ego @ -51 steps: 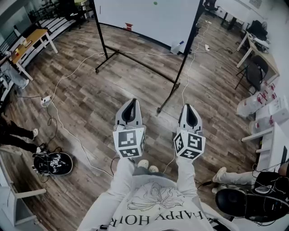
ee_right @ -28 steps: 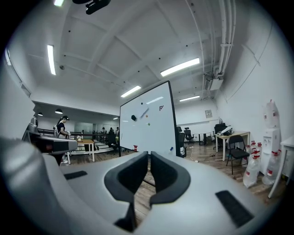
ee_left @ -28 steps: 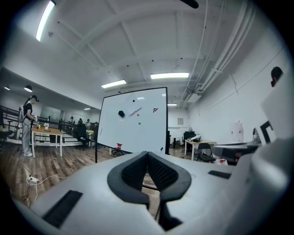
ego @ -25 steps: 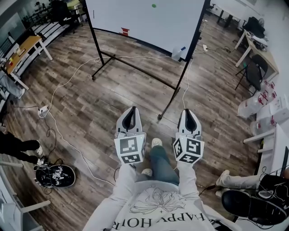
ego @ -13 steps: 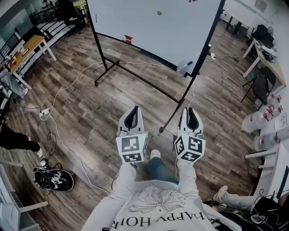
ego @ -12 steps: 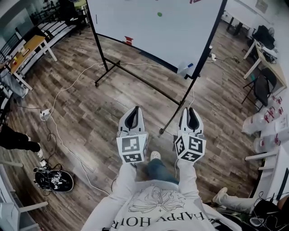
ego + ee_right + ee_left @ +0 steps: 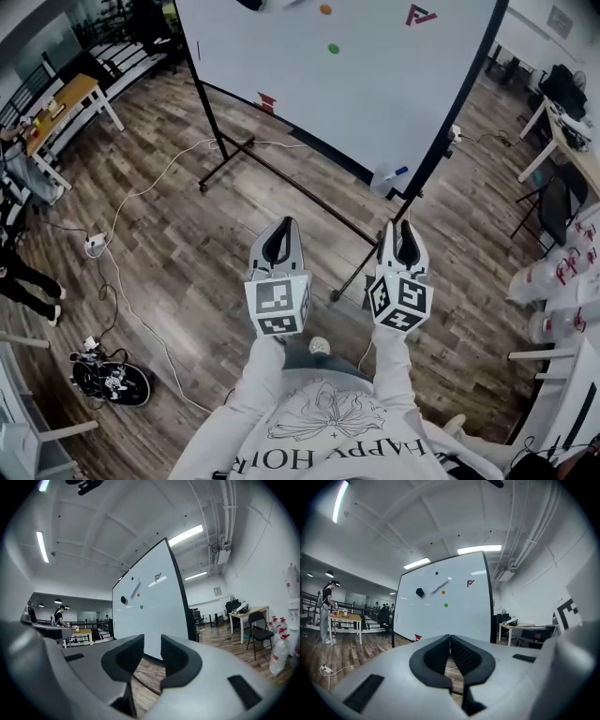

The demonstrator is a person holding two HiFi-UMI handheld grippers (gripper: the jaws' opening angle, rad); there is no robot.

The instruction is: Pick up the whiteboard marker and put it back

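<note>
A pale whiteboard marker [image 7: 439, 587] sticks slanted on the whiteboard [image 7: 375, 84], beside a black eraser [image 7: 420, 592] and orange and green magnets. The right gripper view shows the marker [image 7: 135, 590] too, high on the board. In the head view it is cut off at the top edge. Both grippers are held out level, well short of the board. My left gripper [image 7: 283, 223] is shut, its pads touching with nothing in them [image 7: 450, 641]. My right gripper [image 7: 405, 227] is open; its jaws have just been opening, with only air between them [image 7: 152, 651].
The board's black stand [image 7: 281, 173] stretches its feet across the wooden floor right ahead. A white cable [image 7: 141, 187] loops over the floor. A spray bottle [image 7: 386, 178] sits by the right post. A wooden table [image 7: 66, 98] and a person [image 7: 324, 613] are at the left; desks and chairs [image 7: 553, 187] at the right.
The whiteboard has come nearer and fills more of the head view, its magnets now showing. Both grippers kept their place in front of the person's body.
</note>
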